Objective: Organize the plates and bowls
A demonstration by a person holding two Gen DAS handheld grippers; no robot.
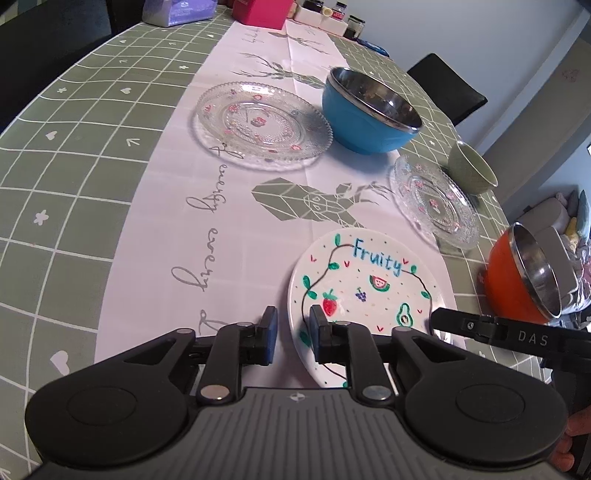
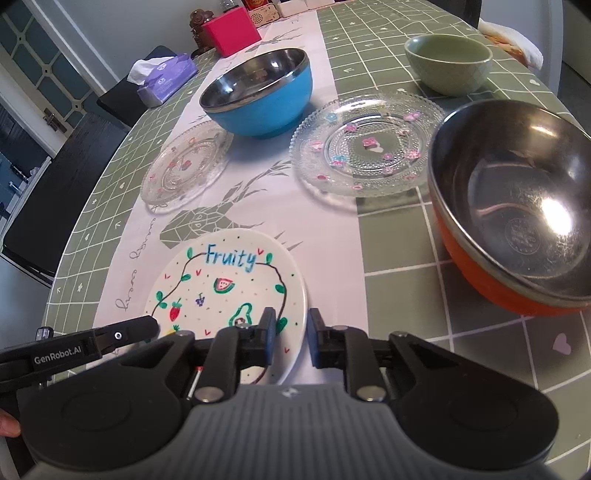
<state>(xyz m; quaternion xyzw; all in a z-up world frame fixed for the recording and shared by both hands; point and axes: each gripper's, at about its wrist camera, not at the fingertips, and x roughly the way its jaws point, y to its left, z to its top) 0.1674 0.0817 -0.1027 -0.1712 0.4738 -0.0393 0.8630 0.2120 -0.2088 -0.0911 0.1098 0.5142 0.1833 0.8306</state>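
Note:
A white "Fruity" plate (image 1: 364, 284) lies on the table runner near me; it also shows in the right wrist view (image 2: 225, 284). My left gripper (image 1: 292, 328) is open, its jaws straddling the plate's left rim. My right gripper (image 2: 291, 334) is open, its jaws straddling the plate's right rim. Beyond stand a blue steel-lined bowl (image 1: 364, 120) (image 2: 260, 99), two clear glass plates (image 1: 260, 123) (image 1: 434, 201), a small green bowl (image 1: 472, 168) (image 2: 448, 64) and an orange steel-lined bowl (image 1: 517, 280) (image 2: 517, 206).
A pink box (image 2: 231, 31), a purple tissue pack (image 2: 164, 79) and jars (image 1: 338, 16) stand at the table's far end. Dark chairs (image 1: 447, 86) (image 2: 48, 192) stand at the table's sides. The orange bowl sits close to the table's right edge.

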